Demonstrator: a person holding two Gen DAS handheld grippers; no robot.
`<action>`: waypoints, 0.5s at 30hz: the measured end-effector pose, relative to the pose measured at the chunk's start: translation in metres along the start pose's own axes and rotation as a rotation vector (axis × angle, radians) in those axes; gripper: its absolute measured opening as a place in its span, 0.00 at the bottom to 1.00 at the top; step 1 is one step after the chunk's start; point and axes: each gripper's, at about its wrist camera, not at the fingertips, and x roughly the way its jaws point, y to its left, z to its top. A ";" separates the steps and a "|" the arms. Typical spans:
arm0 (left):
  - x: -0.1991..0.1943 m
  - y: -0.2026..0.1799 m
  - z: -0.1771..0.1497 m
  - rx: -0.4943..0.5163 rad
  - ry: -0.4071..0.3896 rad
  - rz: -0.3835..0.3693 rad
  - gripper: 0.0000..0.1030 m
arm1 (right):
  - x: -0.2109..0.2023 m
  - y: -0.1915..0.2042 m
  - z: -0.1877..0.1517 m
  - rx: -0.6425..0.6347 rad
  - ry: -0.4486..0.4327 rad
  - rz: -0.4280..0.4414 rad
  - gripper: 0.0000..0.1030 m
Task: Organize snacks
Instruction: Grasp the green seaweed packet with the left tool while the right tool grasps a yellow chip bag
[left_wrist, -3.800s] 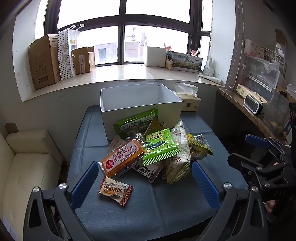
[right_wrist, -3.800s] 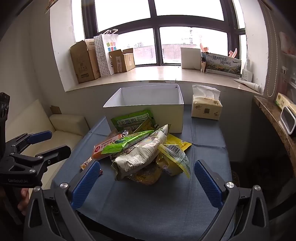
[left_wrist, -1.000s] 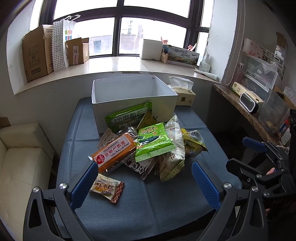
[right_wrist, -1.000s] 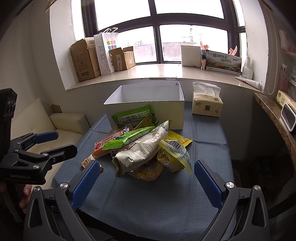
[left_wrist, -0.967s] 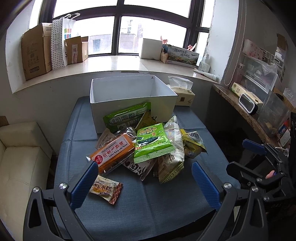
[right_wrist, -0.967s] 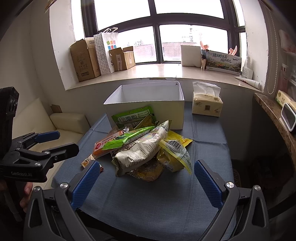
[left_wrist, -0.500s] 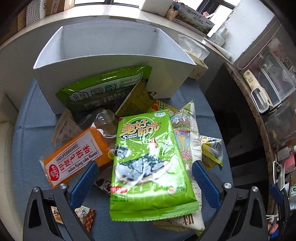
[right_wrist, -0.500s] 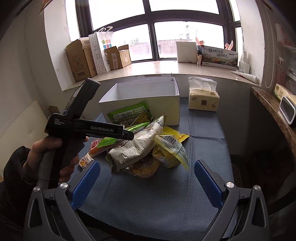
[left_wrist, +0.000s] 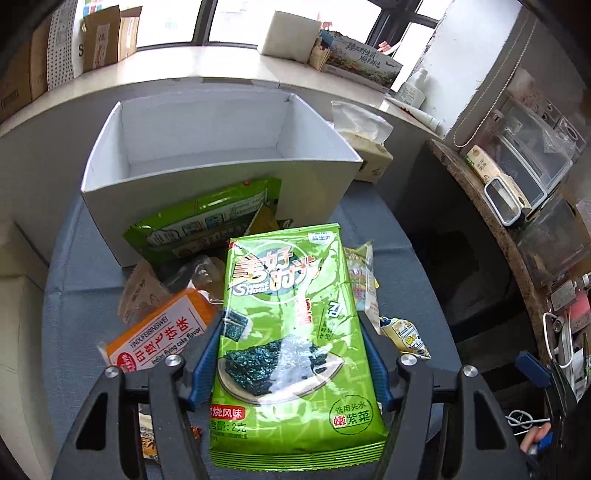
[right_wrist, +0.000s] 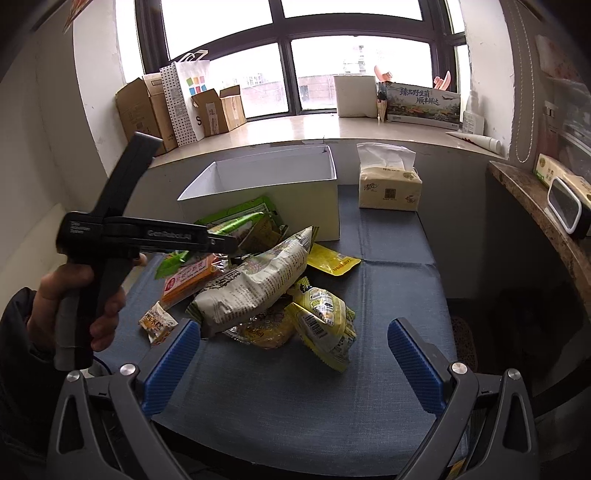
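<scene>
Left wrist view: close, steeply down on snack pile (left_wrist: 288, 332). Right wrist view: farther back, facing window. Shared: white box (right_wrist: 273, 188), desk (right_wrist: 399, 295).

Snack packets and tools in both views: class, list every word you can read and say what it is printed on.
"YINDUFEIBINGWEI" and "Indian flying cake flavor": orange packet.
"Shout": green seaweed bag, with large Chinese characters too.
"GenRobot.AI": side of the left claw's tool.
Chinese print on the tissue pack and the windowsill box.
Newspaper-print bag and barcode packet: too small to read.
</scene>
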 end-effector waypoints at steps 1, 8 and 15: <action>-0.010 0.000 -0.003 0.015 -0.025 0.005 0.69 | 0.002 -0.002 0.000 -0.001 0.001 -0.005 1.00; -0.078 0.005 -0.045 0.097 -0.174 0.052 0.69 | 0.056 -0.025 -0.007 -0.037 0.092 -0.009 1.00; -0.111 0.006 -0.085 0.109 -0.236 0.083 0.69 | 0.119 -0.034 -0.012 -0.092 0.193 0.014 1.00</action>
